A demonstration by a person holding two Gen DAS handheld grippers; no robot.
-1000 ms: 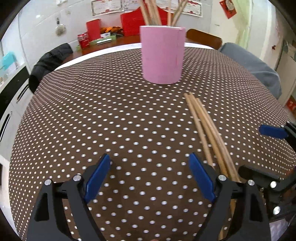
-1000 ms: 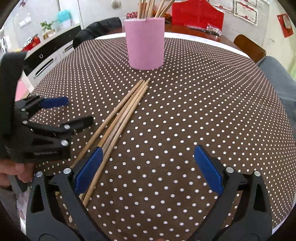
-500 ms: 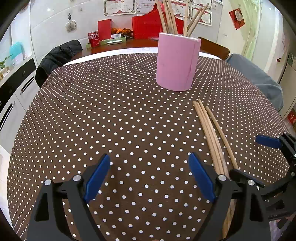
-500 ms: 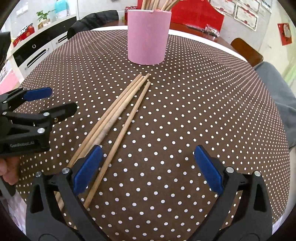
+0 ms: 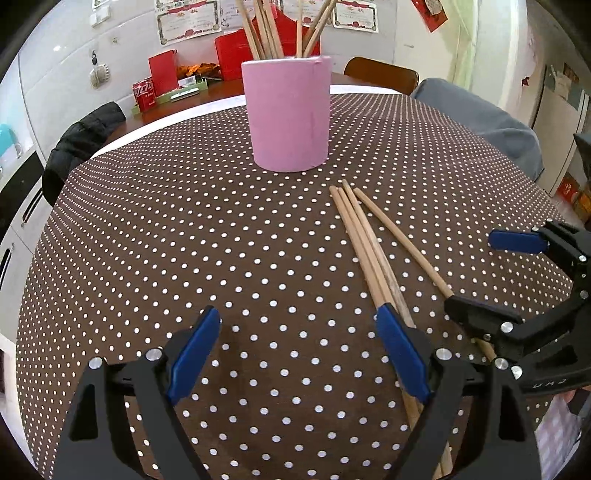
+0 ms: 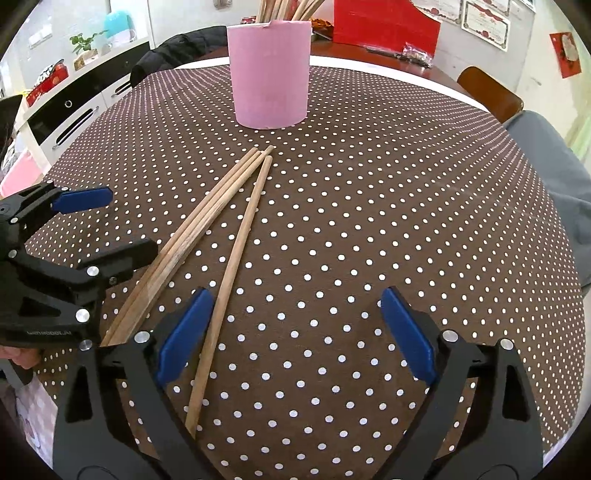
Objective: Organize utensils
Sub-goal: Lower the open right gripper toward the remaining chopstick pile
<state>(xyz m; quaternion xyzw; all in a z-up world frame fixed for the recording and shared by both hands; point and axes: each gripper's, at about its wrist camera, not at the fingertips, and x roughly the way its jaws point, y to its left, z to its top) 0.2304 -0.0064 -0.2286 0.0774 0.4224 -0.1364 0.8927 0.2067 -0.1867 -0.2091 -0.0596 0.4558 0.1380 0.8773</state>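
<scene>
Two grippers over the table: the left gripper (image 5: 295,354) hangs with its black arms and blue pads spread wide, nothing between them but dotted cloth, and the right gripper (image 6: 295,332) is spread too, jaws just easing inward a touch, one loose wooden stick lying between its pads with neither pad pressing on it. Four loose chopsticks (image 6: 207,229) lie flat on the cloth, round, pale wood, long and slim; three run side by side in a tight bundle, the fourth splays away from them at the near end, all four tips converging toward the pink holder (image 5: 288,114). That holder is one smooth matt cylinder, standing upright just beyond those tips, with more wooden sticks poking out of its top, too crowded and cropped to count. Under it all, the brown tablecloth (image 5: 147,236) with small white dots covers a round table. Behind the holder sit a dark jacket (image 5: 81,140) and a red box (image 6: 384,26).
</scene>
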